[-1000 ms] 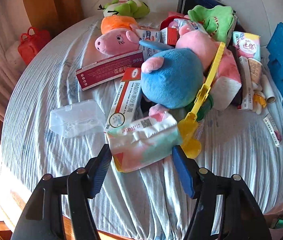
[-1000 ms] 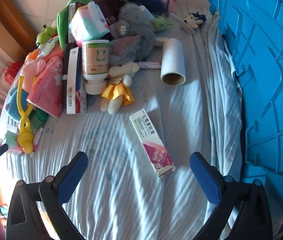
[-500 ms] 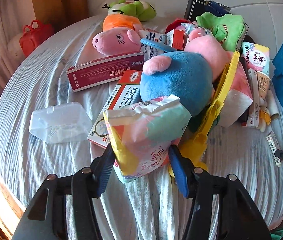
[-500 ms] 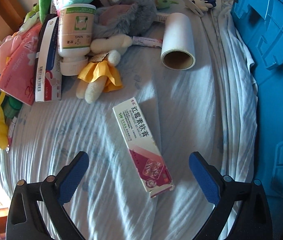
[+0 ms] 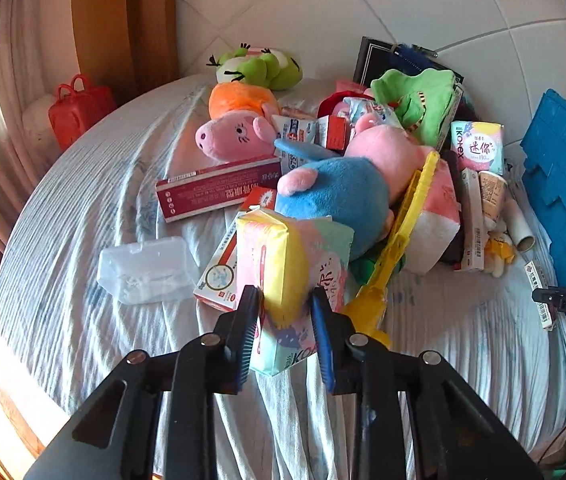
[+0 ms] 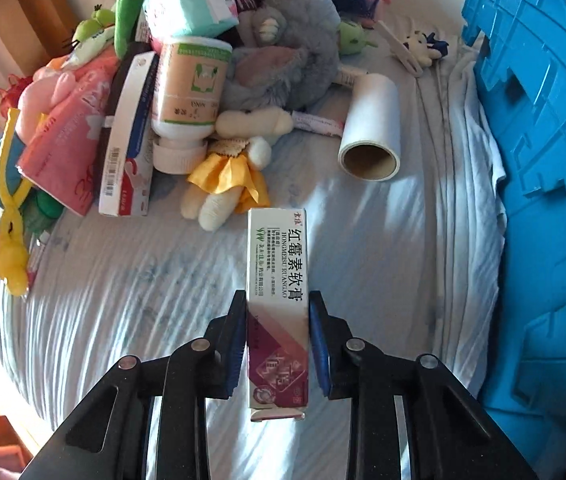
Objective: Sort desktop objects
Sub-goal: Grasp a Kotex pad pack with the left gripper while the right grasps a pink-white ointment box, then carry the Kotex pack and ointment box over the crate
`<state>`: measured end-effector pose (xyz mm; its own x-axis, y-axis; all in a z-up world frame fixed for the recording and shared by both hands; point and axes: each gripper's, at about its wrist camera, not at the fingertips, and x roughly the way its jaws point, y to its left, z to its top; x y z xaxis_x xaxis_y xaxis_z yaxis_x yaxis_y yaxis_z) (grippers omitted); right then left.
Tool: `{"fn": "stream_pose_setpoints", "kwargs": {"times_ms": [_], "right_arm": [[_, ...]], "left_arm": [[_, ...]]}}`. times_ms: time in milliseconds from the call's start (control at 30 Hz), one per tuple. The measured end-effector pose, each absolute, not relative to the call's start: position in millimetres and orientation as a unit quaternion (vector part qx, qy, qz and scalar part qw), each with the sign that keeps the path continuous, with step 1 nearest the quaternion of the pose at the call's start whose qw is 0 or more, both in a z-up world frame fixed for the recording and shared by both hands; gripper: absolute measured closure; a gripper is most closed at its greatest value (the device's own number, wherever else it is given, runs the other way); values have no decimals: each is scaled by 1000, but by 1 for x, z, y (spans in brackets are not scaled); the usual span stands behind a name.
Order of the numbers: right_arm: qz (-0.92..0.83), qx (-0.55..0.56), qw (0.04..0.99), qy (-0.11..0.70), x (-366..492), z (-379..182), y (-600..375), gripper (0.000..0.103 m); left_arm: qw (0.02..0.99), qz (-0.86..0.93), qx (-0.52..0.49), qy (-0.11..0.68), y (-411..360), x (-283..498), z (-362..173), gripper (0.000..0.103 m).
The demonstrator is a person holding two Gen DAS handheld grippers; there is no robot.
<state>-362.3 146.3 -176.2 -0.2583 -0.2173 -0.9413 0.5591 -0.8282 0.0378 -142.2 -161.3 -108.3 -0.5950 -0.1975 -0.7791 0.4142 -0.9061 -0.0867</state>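
Observation:
A soft pad packet, pink, yellow and teal, stands between my left gripper's blue pads. The jaws are closing and squeeze its lower half, with the packet raised off the bedsheet in front of the plush pile. In the right wrist view a long white and maroon ointment box lies lengthwise between the pads of my right gripper. Those jaws are closing too, and both pads touch the box's long sides. The box's near end sticks out behind the pads.
A blue plastic crate fills the right side. A pile of plush toys, boxes, a bottle and yellow tongs covers the bed's middle. A clear plastic case and a paper roll lie loose on the sheet.
The left jaws closed on the packet and lifted it upright off the sheet. The right gripper came down over the ointment box, lined up with it, and its wide jaws closed onto it.

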Motion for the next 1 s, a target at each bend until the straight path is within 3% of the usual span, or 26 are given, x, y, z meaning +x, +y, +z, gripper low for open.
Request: {"fn": "stream_pose_setpoints", "kwargs": {"times_ms": [133,200,300,400,500,533,633,700,767,833,1000], "right_arm": [[-777,558,253,142,-363,-174,151,75],[-776,561,252,140,-362,-175,154,74],[-772,567,252,136,-370,-174,157,74],[-767,575,255,129,-370,-180,161,74],[-762,582,252,135,-370,-188,161,74],[-760,584,250,136,-370,-190,161,73],[-757,589,245,137,-371,-196,160,58],[-758,589,241,143,-372,-199,159,55],[-756,590,241,149,-372,-201,157,57],[-756,587,242,158,-371,-202,155,72],[-763,574,251,158,-366,-191,155,74]], "left_arm": [[173,-874,435,133,-165,-147,-116,75],[167,-861,460,138,-167,-152,-127,51],[183,-849,476,139,-169,-159,-143,41],[213,-833,489,150,-175,-171,-154,40],[240,-823,491,155,-174,-184,-161,32],[250,-820,493,147,-171,-190,-164,31],[286,-802,513,110,-165,-206,-174,31],[295,-793,519,125,-170,-208,-180,31],[291,-795,510,153,-173,-202,-178,36],[284,-800,505,158,-173,-193,-171,37],[278,-829,464,140,-156,-170,-128,38]]}}
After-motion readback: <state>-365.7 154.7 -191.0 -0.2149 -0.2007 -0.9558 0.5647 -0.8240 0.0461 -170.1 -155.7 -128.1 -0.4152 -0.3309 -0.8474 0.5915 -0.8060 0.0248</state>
